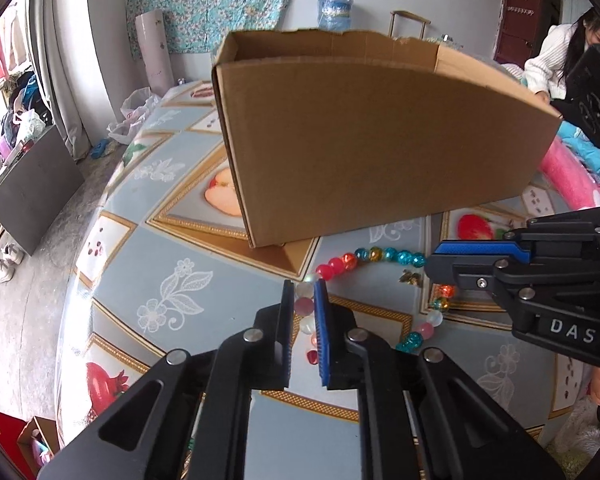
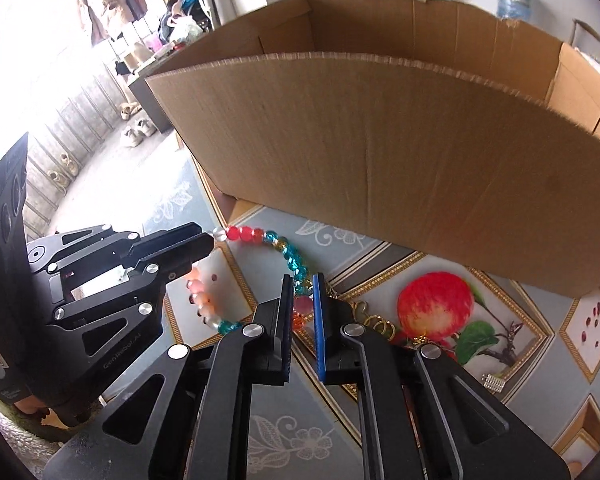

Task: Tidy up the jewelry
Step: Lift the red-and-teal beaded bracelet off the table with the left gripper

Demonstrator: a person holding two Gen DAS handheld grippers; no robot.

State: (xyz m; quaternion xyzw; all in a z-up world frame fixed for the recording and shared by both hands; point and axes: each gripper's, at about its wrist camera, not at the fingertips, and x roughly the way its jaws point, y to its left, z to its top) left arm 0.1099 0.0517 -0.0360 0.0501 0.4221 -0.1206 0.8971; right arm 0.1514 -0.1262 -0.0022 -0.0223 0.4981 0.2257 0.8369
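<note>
On the fruit-patterned bench [image 2: 440,368] before the cardboard box [image 2: 380,152], your left claw [image 1: 304,300] and right claw [image 2: 303,292] each pinch the beaded bracelet [image 2: 260,236]; boxing remains.

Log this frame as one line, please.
left gripper: shut on bead bracelet | right gripper: shut on same | bracelet on table | cardboard box: behind, open

- The cardboard box [image 1: 364,136] walls off the far side; its top is open.
- Bare bench [image 1: 160,280] lies free left of the left claw [image 1: 304,292].
</note>
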